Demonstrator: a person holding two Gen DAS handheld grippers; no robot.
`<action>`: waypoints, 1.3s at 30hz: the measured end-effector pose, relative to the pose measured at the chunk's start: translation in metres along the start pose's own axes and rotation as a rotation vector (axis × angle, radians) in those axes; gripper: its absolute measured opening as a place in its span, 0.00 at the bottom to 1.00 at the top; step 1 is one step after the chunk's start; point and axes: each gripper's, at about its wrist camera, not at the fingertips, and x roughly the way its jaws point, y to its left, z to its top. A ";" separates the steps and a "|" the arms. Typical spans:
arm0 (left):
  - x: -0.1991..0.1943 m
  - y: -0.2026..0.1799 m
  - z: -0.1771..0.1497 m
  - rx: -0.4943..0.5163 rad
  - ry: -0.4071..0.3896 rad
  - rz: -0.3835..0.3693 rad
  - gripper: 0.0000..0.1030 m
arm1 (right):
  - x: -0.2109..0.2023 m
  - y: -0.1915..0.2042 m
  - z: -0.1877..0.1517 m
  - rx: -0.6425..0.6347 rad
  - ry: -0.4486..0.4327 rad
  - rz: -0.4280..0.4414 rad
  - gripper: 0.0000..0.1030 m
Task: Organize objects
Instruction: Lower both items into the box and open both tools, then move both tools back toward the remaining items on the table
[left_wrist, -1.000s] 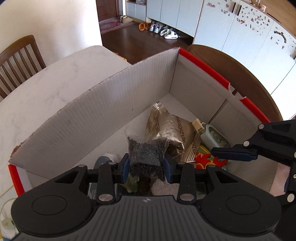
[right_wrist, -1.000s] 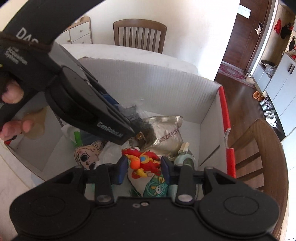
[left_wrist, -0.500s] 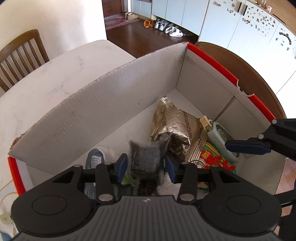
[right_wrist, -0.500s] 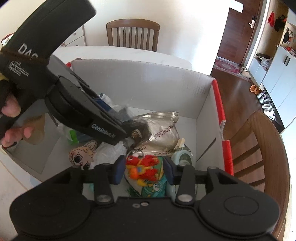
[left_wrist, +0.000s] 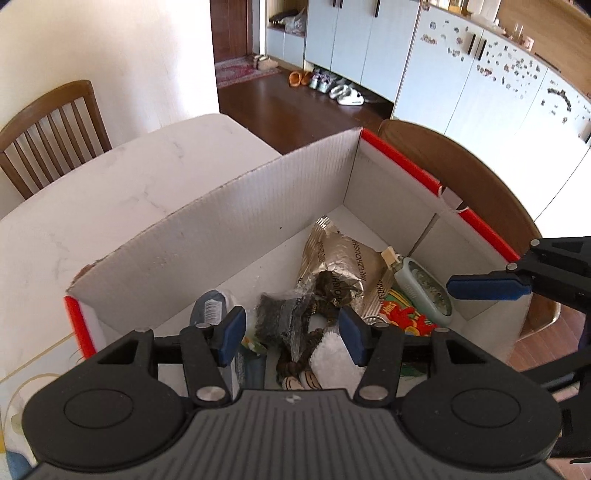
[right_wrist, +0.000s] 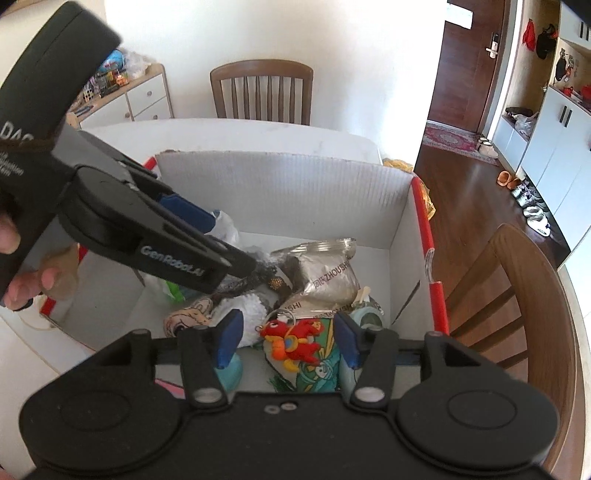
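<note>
While both tools hang over cardboard box (left_wrist: 229, 236) on tabletop (left_wrist: 110, 192), jaws opening, nothing gripped. Left tool (left_wrist: 289, 334): pads apart, clear packet of dark bits (left_wrist: 275, 319) lying loose below on box contents. Right tool (right_wrist: 287, 339): pads apart above red character keychain (right_wrist: 295, 338). Silver foil pouch (left_wrist: 343, 262) rests mid-box beside pale green bottle (left_wrist: 424, 288).

Cream walls (right_wrist: 332, 44) and dark wood floor (left_wrist: 295, 99) frame a white marble surface (left_wrist: 110, 192). Slat-backed wooden chairs (right_wrist: 262, 92) stand beside it; pale cabinets (left_wrist: 351, 33) line the hallway, shoes (left_wrist: 347, 94) below.
</note>
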 end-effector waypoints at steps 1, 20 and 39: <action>-0.004 0.000 -0.001 -0.001 -0.009 0.000 0.53 | -0.002 0.000 0.000 0.007 -0.004 0.004 0.51; -0.094 0.014 -0.032 -0.014 -0.173 0.013 0.64 | -0.049 0.018 0.007 0.092 -0.123 0.030 0.65; -0.153 0.073 -0.085 -0.097 -0.267 0.078 0.83 | -0.062 0.076 0.026 0.114 -0.184 0.046 0.87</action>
